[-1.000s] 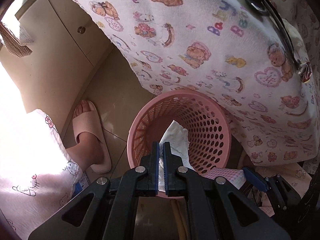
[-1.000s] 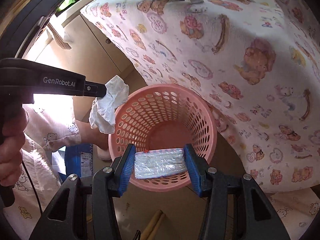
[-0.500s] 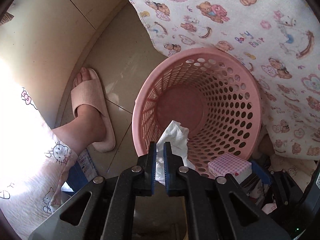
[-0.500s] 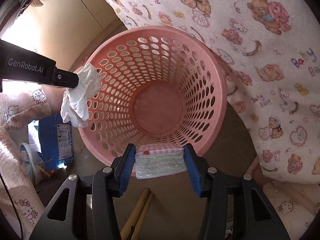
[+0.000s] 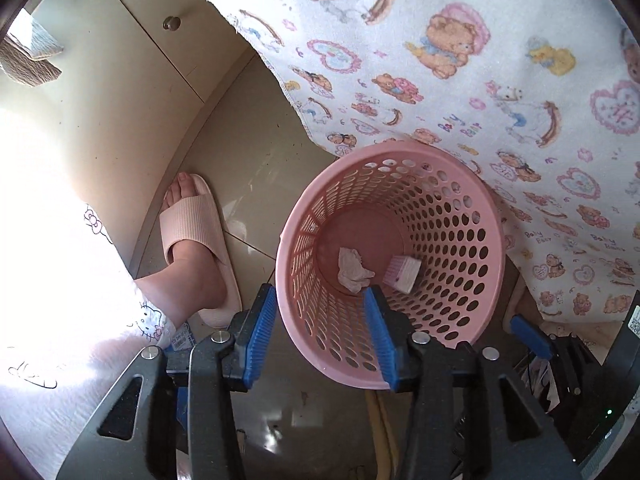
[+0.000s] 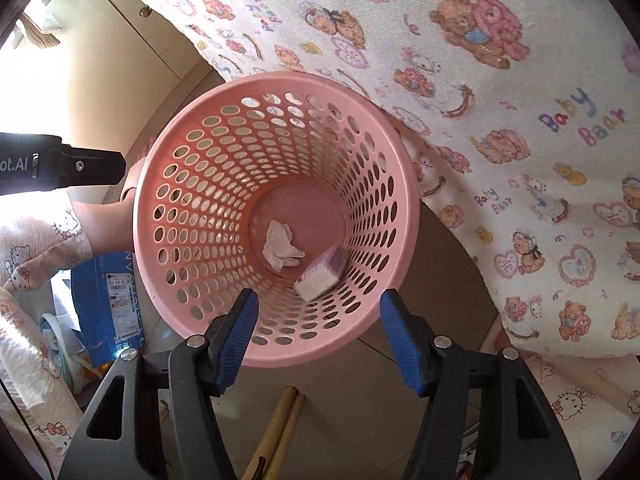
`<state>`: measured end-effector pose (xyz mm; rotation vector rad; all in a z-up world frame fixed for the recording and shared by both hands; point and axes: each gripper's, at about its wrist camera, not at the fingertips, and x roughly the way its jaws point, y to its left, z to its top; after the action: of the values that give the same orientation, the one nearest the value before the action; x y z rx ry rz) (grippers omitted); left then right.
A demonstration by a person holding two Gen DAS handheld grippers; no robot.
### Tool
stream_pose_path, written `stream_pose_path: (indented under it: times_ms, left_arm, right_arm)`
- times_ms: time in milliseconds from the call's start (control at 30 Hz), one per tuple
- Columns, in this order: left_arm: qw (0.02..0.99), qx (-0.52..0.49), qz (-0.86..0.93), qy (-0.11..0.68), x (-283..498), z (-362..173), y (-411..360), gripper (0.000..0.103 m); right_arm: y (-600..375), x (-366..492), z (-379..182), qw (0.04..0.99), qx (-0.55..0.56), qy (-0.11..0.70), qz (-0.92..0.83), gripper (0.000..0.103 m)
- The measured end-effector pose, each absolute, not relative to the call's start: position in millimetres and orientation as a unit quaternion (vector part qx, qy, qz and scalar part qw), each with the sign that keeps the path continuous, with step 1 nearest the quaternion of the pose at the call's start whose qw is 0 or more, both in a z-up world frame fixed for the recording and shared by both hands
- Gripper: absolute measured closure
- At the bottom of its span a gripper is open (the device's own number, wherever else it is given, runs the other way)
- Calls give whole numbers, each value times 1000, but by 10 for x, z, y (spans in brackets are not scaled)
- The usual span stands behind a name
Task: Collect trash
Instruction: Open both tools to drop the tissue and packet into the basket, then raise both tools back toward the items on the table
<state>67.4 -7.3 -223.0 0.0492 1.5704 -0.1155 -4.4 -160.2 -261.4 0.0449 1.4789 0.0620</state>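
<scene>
While both tongs (image 5: 320, 336) (image 6: 320, 340) have just opened and hold nothing, tissue (image 6: 282, 250) and packet (image 6: 322, 274) lie in the basket (image 6: 400, 184); remaining trash is unseen.

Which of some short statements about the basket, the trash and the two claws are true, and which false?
1. The tissue lies on the bottom of the basket. True.
2. The left claw grips the tissue. False: its jaws have just opened and nothing is between them.
3. The pink pack is inside the basket. True.
4. The right claw holds the pack. False: it is open and empty.
5. The basket is blue. False: it is pink.
</scene>
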Motion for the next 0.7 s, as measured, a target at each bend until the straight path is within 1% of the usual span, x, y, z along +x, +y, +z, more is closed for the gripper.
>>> stream_pose_path:
  times_ms: [67,167,267,367,533,633,700]
  left_arm:
    - [722,33,-61,688,656,-2087,-92,56]
    - [750,45,-67,656,614,-1877,-95,47]
    - [777,50,-74,623,582,-1666,-91,47]
    - [805,63,-73,585,550,-1441,-86,46]
    - [841,73,-80,530,535,-939,-84,45]
    - [861,57,-89,497,558,-584,-53,38]
    - [878,54,-86,467,575,-345,-55,29]
  right_arm:
    - [-1644,-31,-2506,748,28,663,22,37]
    - [-1678,-17,-2279,772,34,635,21,37]
    - [-1717,-26,-2041,795,45,605,19,34]
    - [-1731,-46,-1798,815,52,577,17,34]
    - [-1689,-155,-1387,854,32,520,17,34]
    - [-1700,-259,-1120,877,41,478,27,31]
    - [-1709,-325,-959,892,42,449,26,31]
